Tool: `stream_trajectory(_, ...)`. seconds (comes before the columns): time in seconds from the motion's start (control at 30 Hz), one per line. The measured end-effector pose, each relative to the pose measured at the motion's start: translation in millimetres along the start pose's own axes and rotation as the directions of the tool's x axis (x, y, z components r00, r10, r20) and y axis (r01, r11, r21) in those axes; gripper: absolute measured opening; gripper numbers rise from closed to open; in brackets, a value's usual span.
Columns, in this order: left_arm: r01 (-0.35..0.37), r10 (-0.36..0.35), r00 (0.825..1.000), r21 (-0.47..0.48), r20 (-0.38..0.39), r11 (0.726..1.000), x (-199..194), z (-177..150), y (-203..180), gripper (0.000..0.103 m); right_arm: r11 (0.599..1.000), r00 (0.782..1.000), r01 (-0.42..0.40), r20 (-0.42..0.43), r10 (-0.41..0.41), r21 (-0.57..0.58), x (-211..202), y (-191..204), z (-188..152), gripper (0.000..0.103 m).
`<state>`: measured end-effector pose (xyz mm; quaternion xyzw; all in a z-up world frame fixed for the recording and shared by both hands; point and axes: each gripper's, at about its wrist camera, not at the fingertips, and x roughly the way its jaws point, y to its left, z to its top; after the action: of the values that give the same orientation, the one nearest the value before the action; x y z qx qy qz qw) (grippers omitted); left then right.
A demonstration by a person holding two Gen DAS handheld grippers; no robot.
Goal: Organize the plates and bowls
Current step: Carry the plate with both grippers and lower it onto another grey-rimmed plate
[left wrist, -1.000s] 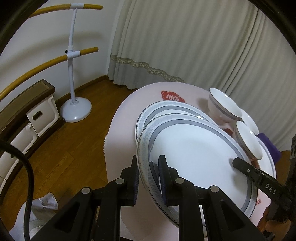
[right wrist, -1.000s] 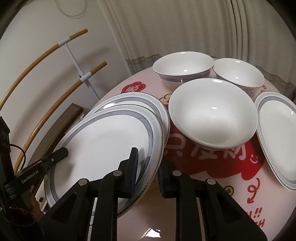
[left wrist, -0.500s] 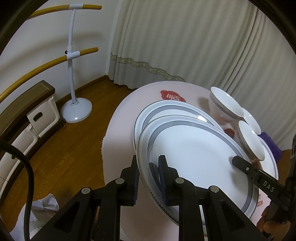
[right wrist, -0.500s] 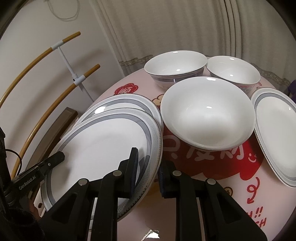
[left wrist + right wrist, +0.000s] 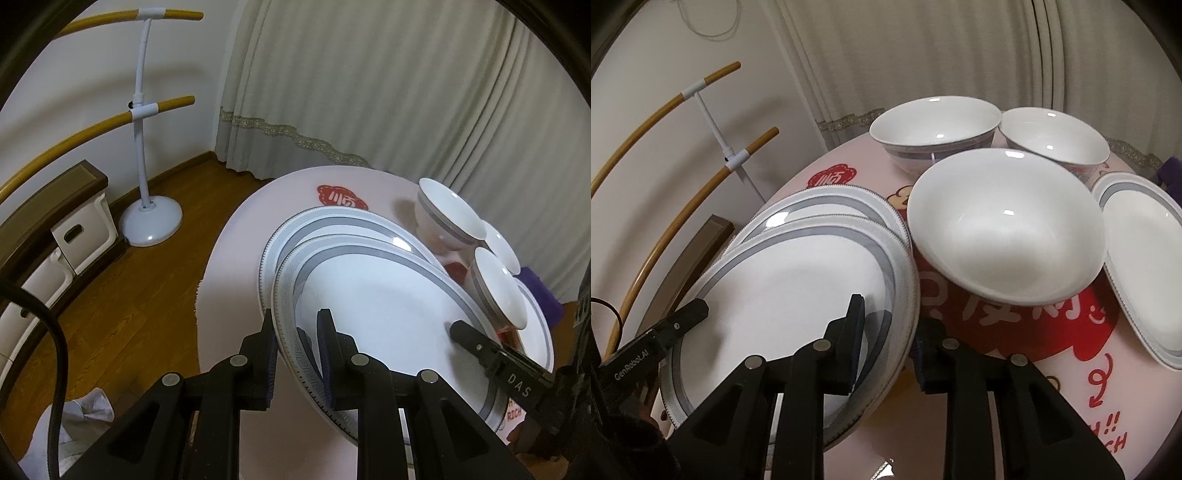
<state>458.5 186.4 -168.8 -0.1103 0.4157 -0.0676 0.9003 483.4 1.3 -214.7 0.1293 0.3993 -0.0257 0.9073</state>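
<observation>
A large oval white plate with a grey rim [image 5: 388, 314] lies tilted on top of a second matching plate [image 5: 332, 218] on the round pink table [image 5: 236, 258]. My left gripper [image 5: 297, 332] is shut on the top plate's near-left rim. At the opposite rim, my right gripper [image 5: 890, 325] is opening its jaws, which straddle the rim with a visible gap. Three white bowls stand to the right: a wide one [image 5: 1004, 236] and two behind it [image 5: 934, 125] [image 5: 1052, 136]. A third oval plate [image 5: 1141, 266] lies at the far right.
A white floor stand with curved yellow bars [image 5: 142, 110] and a low storage bench [image 5: 55, 221] stand left of the table on the wooden floor. Curtains hang behind. A purple object [image 5: 535, 291] sits past the bowls. The wide bowl is close beside the stacked plates.
My right gripper's jaws have spread apart around the plate's rim. The left gripper keeps the same grip, and the top plate has barely shifted.
</observation>
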Motion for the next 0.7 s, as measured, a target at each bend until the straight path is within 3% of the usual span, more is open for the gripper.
stream_trajectory(0.3,0.003,-0.003,1.000,-0.008,-0.003,1.000,1,2,2,0.017,1.000,1.000,-0.023,-0.005,0.023,0.011,-5,-2,-6,0.030)
stream_trajectory(0.53,-0.007,0.007,1.000,-0.002,-0.005,1.000,1,0,-1,0.018,0.993,0.996,-0.087,-0.006,0.087,0.076,-10,-6,-14,0.034)
stream_trajectory(0.63,-0.009,0.009,1.000,-0.002,-0.006,1.000,1,0,-1,0.018,0.992,0.997,-0.076,-0.016,0.078,0.102,-11,-8,-17,0.048)
stream_trajectory(0.7,-0.015,0.015,1.000,0.002,-0.005,1.000,1,-1,-4,0.018,0.992,0.997,-0.077,-0.013,0.079,0.104,-14,-8,-18,0.048)
